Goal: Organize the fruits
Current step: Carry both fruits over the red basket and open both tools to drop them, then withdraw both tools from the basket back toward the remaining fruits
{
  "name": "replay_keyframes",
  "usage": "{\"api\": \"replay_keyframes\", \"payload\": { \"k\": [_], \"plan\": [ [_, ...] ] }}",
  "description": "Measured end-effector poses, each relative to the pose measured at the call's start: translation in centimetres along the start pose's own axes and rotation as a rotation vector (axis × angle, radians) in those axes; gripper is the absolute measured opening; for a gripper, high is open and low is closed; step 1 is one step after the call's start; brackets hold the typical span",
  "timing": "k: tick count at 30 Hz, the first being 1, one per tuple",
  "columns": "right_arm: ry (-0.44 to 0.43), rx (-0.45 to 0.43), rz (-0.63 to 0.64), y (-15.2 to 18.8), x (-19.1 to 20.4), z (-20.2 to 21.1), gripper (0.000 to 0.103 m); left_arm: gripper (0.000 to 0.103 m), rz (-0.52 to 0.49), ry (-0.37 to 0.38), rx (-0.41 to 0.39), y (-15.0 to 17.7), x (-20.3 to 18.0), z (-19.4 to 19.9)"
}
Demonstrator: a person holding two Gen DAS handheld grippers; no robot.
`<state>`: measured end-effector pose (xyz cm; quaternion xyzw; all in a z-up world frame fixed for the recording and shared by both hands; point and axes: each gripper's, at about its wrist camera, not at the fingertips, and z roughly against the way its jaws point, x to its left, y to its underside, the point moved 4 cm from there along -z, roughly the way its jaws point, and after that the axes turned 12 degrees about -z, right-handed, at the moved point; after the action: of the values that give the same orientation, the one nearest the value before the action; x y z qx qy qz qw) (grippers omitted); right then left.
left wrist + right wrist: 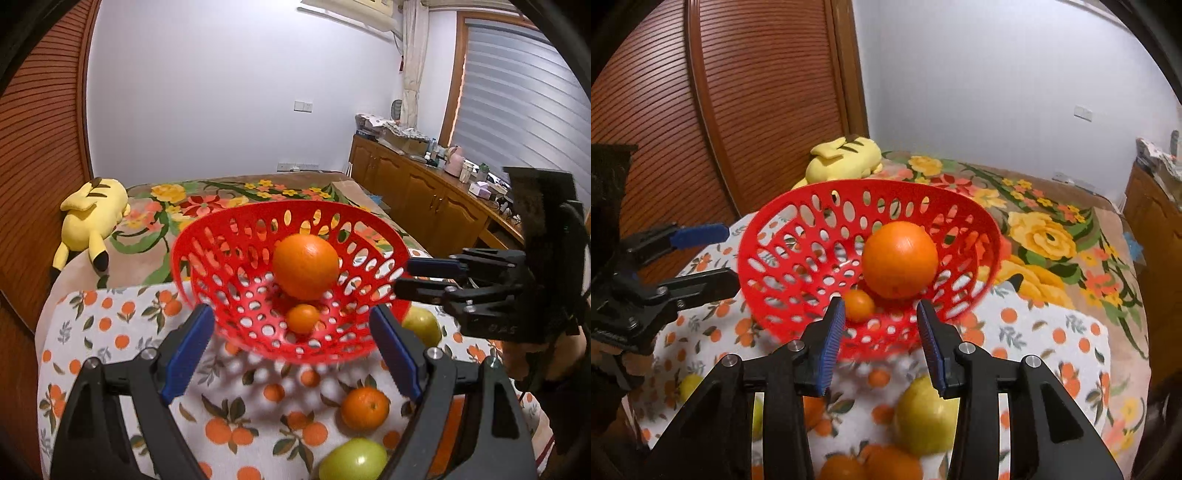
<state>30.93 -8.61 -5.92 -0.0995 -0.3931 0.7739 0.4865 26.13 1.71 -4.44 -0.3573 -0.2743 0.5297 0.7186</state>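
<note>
Red perforated basket (236, 258) sits tilted on the worktop (110, 325), which is covered with an orange-print cloth; its open side tips toward both cameras. Inside it are a big orange (306, 266) and a small orange (302, 318), the small one lower, just in front of the big one and close enough that contact can't be told.

Left gripper (291, 349): fingers spread wide, nothing between the pads. The basket's near rim lies between and beyond the blue pads in the left wrist view; contact unclear. Right gripper (881, 341): fingers parted a little, narrower than the left, nothing pinched. Its tips are right at the basket's near rim in the right wrist view; touching or not can't be told, and the rim there is blurred.

Loose fruit on the cloth in front of the basket: a mandarin (365, 409), a green apple (352, 460) at the bottom edge, and another green apple (423, 325) partly hidden behind the right side of the basket. The right wrist view shows blurred yellow-green and orange fruit under the fingers.

Behind the worktop is a bed with a floral blanket (221, 199) and a yellow plush toy (92, 218) lying on it.
</note>
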Motion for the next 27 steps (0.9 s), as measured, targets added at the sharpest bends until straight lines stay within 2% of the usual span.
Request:
{"api": "replay_keyframes", "payload": {
  "k": [14, 22, 24, 27],
  "plan": [
    [0.032, -0.065, -0.076, 7.9, 2.5, 6.0, 0.055, 0.089, 0.004, 0.003, -0.019, 6.0, -1.9, 5.3],
    [0.05, -0.07, -0.112, 11.8, 3.4, 7.0, 0.072, 0.09, -0.017, 0.001, -0.018, 9.0, -3.5, 7.6],
    [0.063, -0.067, -0.11, 12.5, 3.6, 6.9, 0.083, 0.09, -0.014, 0.005, -0.017, 9.7, -3.9, 8.0],
    [0.062, -0.069, -0.119, 13.4, 3.8, 6.8, 0.088, 0.09, -0.017, 0.004, -0.015, 10.3, -4.2, 8.3]
  ]
}}
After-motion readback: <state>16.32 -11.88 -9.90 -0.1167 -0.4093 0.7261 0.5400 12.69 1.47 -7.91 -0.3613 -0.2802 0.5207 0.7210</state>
